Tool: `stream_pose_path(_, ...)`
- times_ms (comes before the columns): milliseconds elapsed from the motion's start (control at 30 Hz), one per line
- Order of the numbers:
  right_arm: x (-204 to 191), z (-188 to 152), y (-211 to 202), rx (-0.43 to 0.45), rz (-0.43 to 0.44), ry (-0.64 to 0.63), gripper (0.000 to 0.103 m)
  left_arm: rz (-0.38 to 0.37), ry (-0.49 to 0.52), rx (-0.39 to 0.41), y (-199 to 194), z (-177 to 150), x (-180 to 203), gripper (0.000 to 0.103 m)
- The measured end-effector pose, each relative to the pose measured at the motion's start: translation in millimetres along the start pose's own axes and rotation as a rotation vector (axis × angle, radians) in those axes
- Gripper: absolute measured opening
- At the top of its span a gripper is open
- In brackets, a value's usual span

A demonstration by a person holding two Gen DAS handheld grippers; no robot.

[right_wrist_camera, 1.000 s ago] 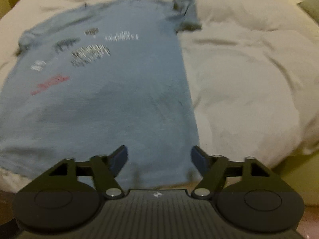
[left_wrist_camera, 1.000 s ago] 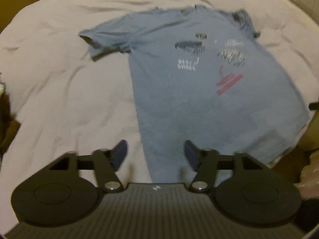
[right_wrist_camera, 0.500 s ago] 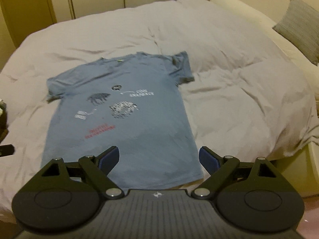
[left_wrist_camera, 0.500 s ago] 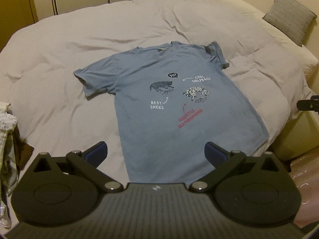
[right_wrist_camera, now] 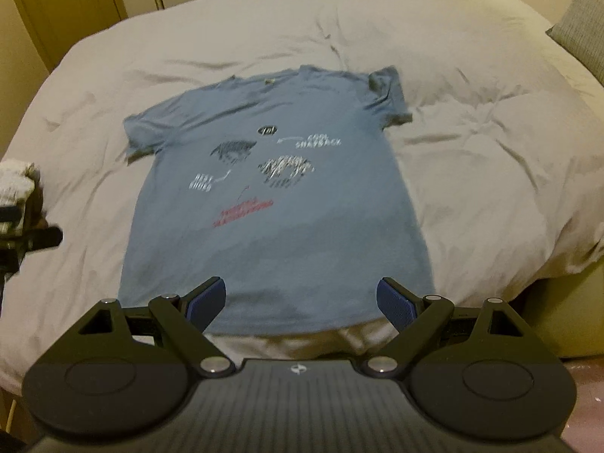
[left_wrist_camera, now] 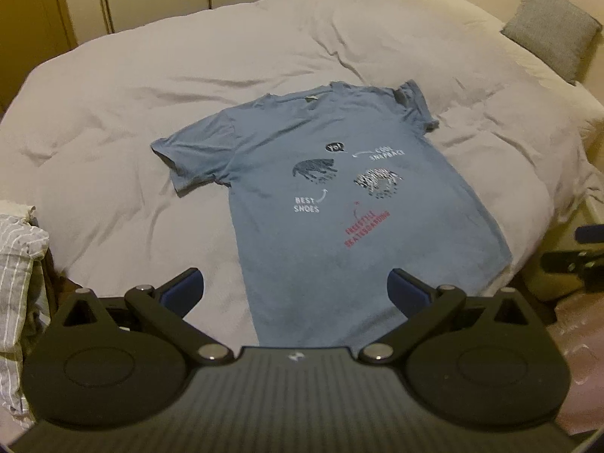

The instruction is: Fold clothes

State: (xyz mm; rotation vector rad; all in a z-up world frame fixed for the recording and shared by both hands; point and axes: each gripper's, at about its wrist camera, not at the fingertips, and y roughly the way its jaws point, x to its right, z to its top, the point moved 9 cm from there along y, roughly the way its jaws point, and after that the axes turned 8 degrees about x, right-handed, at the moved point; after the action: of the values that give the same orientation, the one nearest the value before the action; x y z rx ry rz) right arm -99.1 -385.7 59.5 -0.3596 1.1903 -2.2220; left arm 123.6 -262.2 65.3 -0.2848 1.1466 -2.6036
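Both grippers are empty and spread wide right now, the left gripper (left_wrist_camera: 295,290) and the right gripper (right_wrist_camera: 302,298) each hanging above the near edge of the bed (left_wrist_camera: 113,113), not touching anything. Only the tee (left_wrist_camera: 339,196) matters here: it lies flat and face up on the duvet, print showing, toward the near right part of the bed, with its hem right at the bed's edge below the grippers. Long axis runs from that hem away to the collar at the far end, leaning a bit to the left from the left camera; sleeves stick out to either side, the left sleeve (left_wrist_camera: 192,158) rumpled and the right sleeve (left_wrist_camera: 415,105) curled up on itself. My guess is the step in hand is going in for the first grab, nothing folded yet. To do it well I'd come down low and flat at the fabric, pinch just the tee and not the duvet under it (soft bedding bunches up easily), and take matching spots on both sides so the fold line stays straight. I'd also flatten those sleeves first. A striped cloth pile (left_wrist_camera: 19,264) sits off the left edge, out of the way.
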Motion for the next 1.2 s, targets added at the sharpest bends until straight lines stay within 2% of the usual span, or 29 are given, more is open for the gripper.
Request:
stream_pose_path(200,-30.5,-36.3,-20.1,-0.006,-0.059,0.072,0.089,-0.048,0.085,-0.031,-22.9,-24.7,-16.9,0.102)
stream_pose_path(367,-69.8,-67.0,-37.8,-0.016,-0.086,0.087,0.089,-0.068,0.115,-0.014,-53.2,-42.4,-41.7,0.102)
stream_pose_path(500,-93.8,-78.3,-49.6,-0.008,-0.089,0.105,0.089,-0.068,0.122,-0.011,-68.5,-51.8,-59.4,0.102)
stream_pose_path(700,-109.7,-76.7,-52.0,0.008,-0.087,0.089,0.089,-0.053,0.114,0.009,-78.0,-55.9,-72.4,0.102)
stream_pose_path(1000,-128.8,-72.1,-53.0,0.027,-0.083,0.063,0.089,-0.06,-0.002,-0.003,-78.1,-50.4,-86.1,0.102)
stream_pose_path(1200,-127.6,-70.2,-56.3,0.037,-0.09,0.053,0.089,-0.046,-0.026,-0.016,-74.9,-47.6,-85.7,0.102)
